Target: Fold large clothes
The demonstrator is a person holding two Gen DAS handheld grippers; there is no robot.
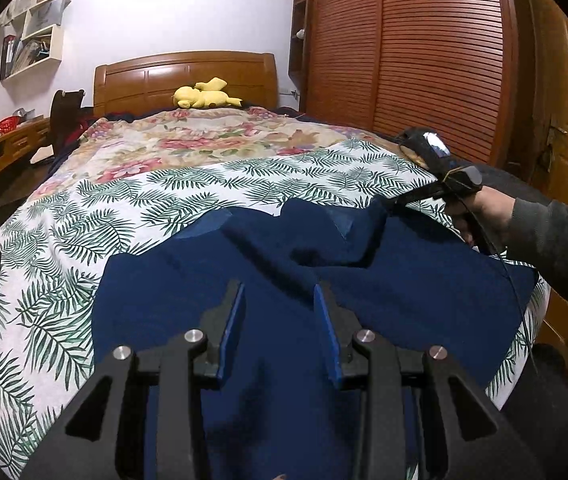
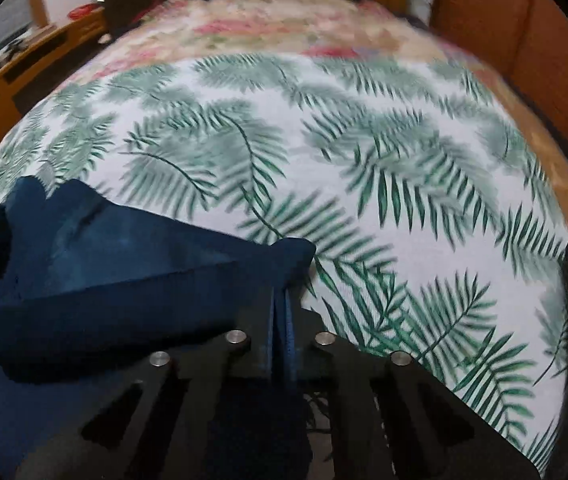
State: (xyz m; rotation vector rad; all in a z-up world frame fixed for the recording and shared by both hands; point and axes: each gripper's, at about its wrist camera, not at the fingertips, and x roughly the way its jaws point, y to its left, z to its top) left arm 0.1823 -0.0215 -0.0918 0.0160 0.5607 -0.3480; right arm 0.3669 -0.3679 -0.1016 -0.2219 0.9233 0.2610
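I see the bed (image 1: 84,216) filling most of both views, w/ a white sheet in green fern print over its near half and a floral cover (image 1: 204,140) on the far half. Far end: wooden headboard (image 1: 184,76). Right of the bed stands a big louvred wood wardrobe (image 1: 423,60). Far left there's a wall shelf (image 1: 40,36) and a desk edge (image 1: 12,148).

The task's thing, a dark blue garment (image 1: 188,292), lies spread on the fern sheet at the near end, rumpled along its far edge, w/ one lighter blue patch showing there. In the right wrist view it sits at the near left, bunched into a thick fold.

A yellow plush toy (image 1: 204,96) lies against the headboard, centre far.

My right gripper (image 1: 393,202) is at the garment's far right corner, held by a hand (image 1: 483,208) in a grey sleeve. From its own cam the right gripper (image 2: 282,304) has its fingers pressed together w/ blue cloth pinched between them, cloth poking out past the tips.

My left gripper (image 1: 278,300) hovers over the near middle of the garment, fingers parted w/ a clear gap; nothing between the blue pads (image 1: 232,332), only cloth lying beneath.
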